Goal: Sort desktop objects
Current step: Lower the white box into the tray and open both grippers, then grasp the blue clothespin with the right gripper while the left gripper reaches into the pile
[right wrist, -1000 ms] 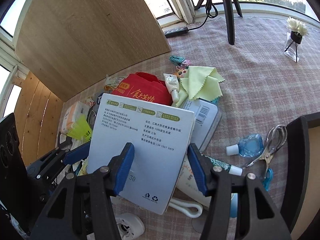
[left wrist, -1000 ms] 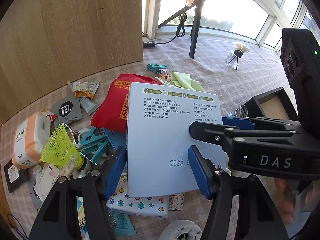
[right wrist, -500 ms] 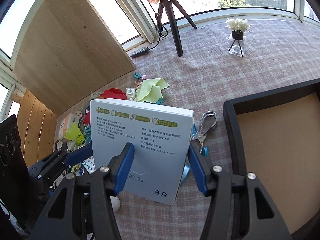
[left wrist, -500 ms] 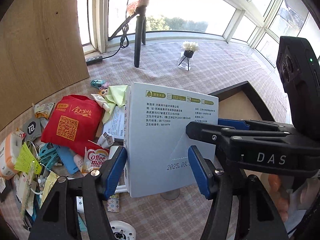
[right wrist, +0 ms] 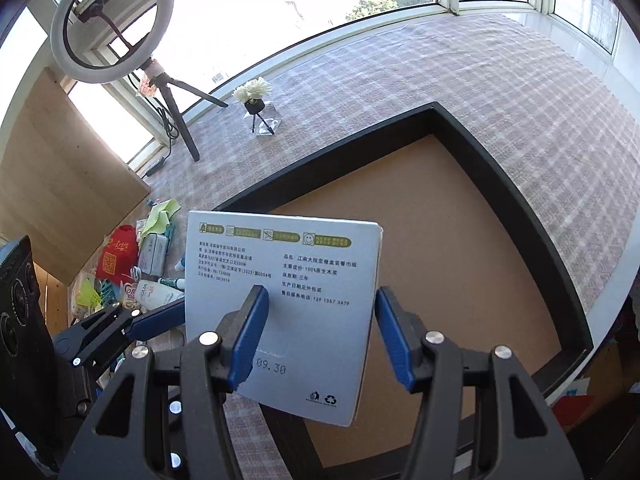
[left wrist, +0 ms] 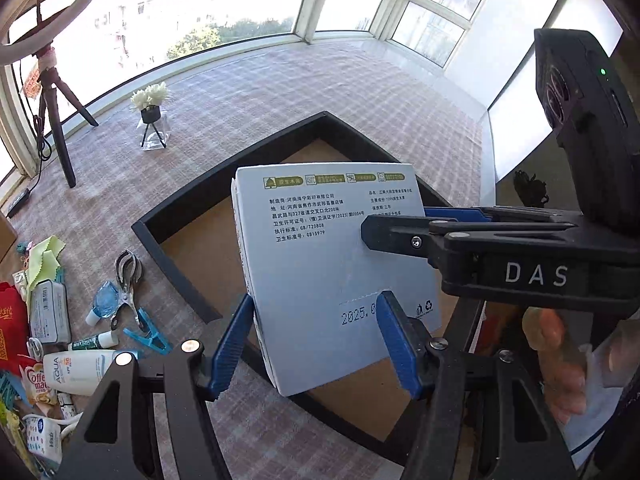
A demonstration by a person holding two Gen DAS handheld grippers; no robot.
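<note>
A checked cloth covers the table, and on it sits a black-walled tray with a bare brown floor. Held over the tray's near-left part is a pale blue box with printed text, its wide face turned toward both cameras, well above the tray floor and touching nothing but the tongs.

Both tongs are clenched on the box. The right gripper takes it from below: one blue finger lies on the printed face near the date stamp, the other presses the box's right edge. The left gripper grips the lower left corner — one finger on the narrow side wall, the other on the printed face beside the stamped date. In the left view the right gripper reaches in from the side, its black tip against the face with a blue pad behind.

Only the left view shows the person's fingers behind the right tool, plus scissors, a blue clip and a white tube on the cloth left of the tray. Only the right view shows the ring light on its tripod, the wooden board and the whole tray. Both show the small vase of white flowers, well apart from the tray.
</note>
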